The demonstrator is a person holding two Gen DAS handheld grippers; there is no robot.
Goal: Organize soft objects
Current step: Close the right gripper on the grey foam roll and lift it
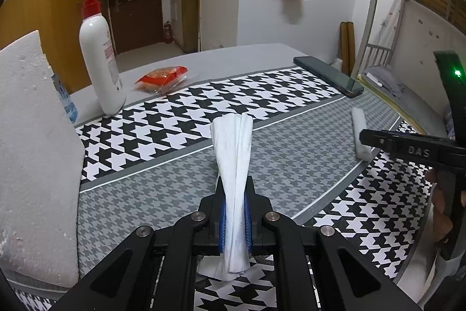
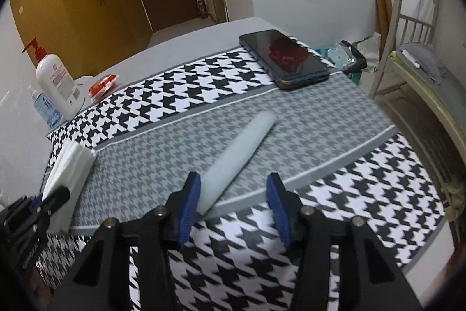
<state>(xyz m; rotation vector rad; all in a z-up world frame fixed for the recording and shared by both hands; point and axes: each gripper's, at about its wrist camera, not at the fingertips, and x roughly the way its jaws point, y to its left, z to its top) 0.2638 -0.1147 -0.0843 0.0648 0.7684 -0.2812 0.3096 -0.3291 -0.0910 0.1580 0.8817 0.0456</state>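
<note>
A houndstooth cloth [image 1: 163,124] is spread over most of the table [image 1: 233,56], with a grey band running diagonally between two black-and-white bands; a bare grey strip of table is left along the far edge. The left side is closed off in the left wrist view by a white foam block [image 1: 35,153] standing against the cloth's edge. To the right, the table's edge is met by a drop to the floor and a metal bed frame [image 2: 407,28]. The middle of the grey band is seen largely free of objects.

A white pump bottle [image 1: 100,60] is stood at the far left corner, a red snack packet [image 1: 161,79] just beside it, and a dark phone [image 2: 287,59] is laid near the far right corner.

A folded white cloth [image 1: 233,153] is clamped between the blue pads of the left gripper [image 1: 234,212], its free end fanned out over the grey band toward the far black-and-white band. A rolled grey cloth [image 2: 241,153] is lying diagonally on the grey band, its near end at the band's white border. The right gripper [image 2: 233,206] is held with its jaws apart over that near end, the roll seen just beside the left pad [image 2: 188,212] and not squeezed.
</note>
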